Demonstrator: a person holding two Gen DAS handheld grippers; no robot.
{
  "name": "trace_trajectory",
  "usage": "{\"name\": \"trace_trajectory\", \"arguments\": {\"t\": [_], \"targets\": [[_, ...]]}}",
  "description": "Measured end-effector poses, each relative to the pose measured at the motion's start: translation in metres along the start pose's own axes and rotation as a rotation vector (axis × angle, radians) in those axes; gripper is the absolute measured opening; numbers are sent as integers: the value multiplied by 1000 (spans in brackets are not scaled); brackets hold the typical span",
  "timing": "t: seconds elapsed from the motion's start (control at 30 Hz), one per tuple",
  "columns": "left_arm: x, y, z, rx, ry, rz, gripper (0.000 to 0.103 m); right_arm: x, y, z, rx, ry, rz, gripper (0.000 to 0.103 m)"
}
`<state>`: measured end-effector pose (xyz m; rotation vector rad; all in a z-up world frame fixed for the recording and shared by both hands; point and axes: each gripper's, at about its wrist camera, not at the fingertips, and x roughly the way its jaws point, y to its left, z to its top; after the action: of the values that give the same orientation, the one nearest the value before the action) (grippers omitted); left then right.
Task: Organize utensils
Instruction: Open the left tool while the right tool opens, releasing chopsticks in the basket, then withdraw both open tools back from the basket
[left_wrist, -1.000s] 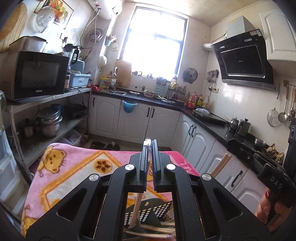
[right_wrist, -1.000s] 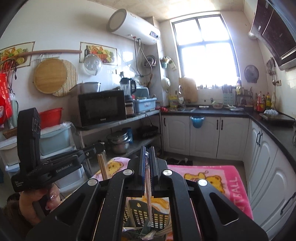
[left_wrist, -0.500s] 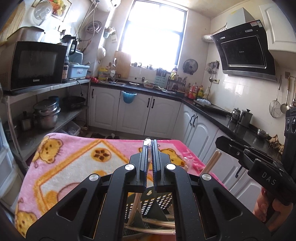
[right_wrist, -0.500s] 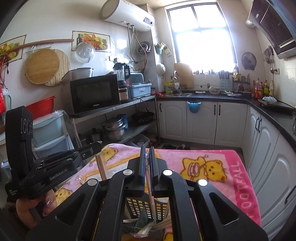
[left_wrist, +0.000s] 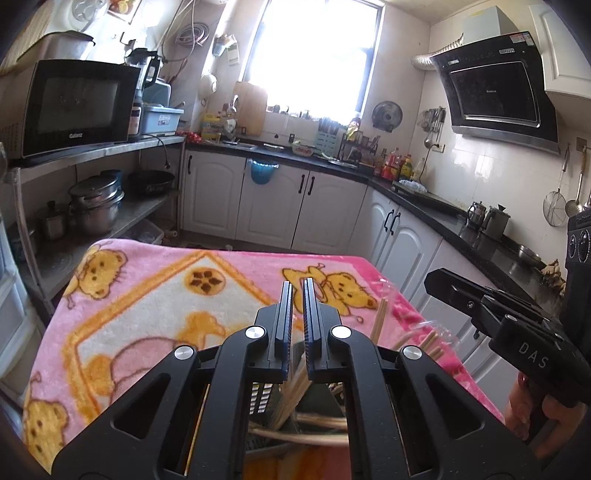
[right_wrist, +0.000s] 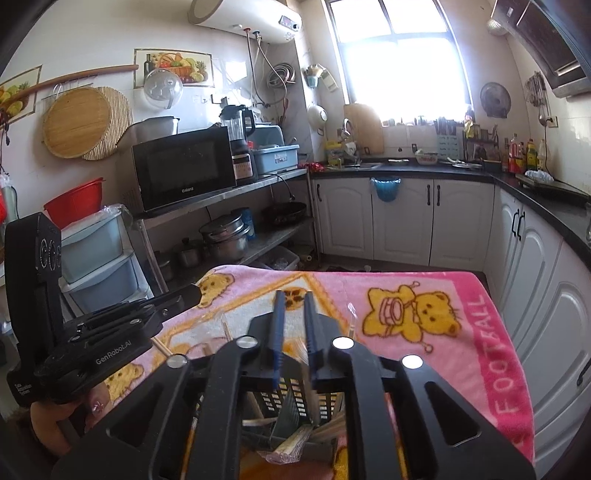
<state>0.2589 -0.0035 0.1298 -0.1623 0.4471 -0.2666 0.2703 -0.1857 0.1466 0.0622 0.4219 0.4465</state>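
Note:
A dark slotted utensil basket (right_wrist: 295, 402) stands on the pink bear blanket (right_wrist: 413, 295), low under both grippers, and it also shows in the left wrist view (left_wrist: 258, 398). Several wooden chopsticks (left_wrist: 291, 391) lean in it, some in clear wrap (right_wrist: 291, 446). My left gripper (left_wrist: 297, 284) is slightly open and empty above the basket. My right gripper (right_wrist: 293, 295) is slightly open and empty; a chopstick (right_wrist: 310, 391) stands just below its jaws. Each gripper shows in the other's view, the right one (left_wrist: 491, 317) and the left one (right_wrist: 110, 332).
A steel shelf (left_wrist: 92, 151) with a microwave (left_wrist: 74, 107) and pots (left_wrist: 96, 206) stands left of the table. White cabinets (left_wrist: 295, 206) and a dark counter (left_wrist: 424, 192) run along the back and right. Loose chopsticks (left_wrist: 428, 343) poke up at the right.
Both grippers have tilted down toward the table and opened a little. The chopsticks they held have dropped into the basket.

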Motion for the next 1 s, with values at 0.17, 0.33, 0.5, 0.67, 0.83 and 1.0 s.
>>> {"name": "trace_trajectory", "arguments": {"t": [0.17,0.33,0.5,0.67,0.83,1.0], "targets": [[-7,4,-6,-16,22,9,25,-8,-1,-4,2,2,-12,22],[-22,9,-9,-34,25,15,43,-23,-3,-9,7,-8,-17,34],[-41,13,-11,-46,15,33,67,-39,-4,-13,13,-18,-20,50],[-56,10,-17,-39,21,66,90,-51,-1,-21,-3,-23,-27,62],[-66,13,-28,-62,30,79,92,-64,4,-34,-24,-21,-34,72],[-75,16,-43,-84,36,75,93,-79,11,-50,-44,-34,-49,83]]}}
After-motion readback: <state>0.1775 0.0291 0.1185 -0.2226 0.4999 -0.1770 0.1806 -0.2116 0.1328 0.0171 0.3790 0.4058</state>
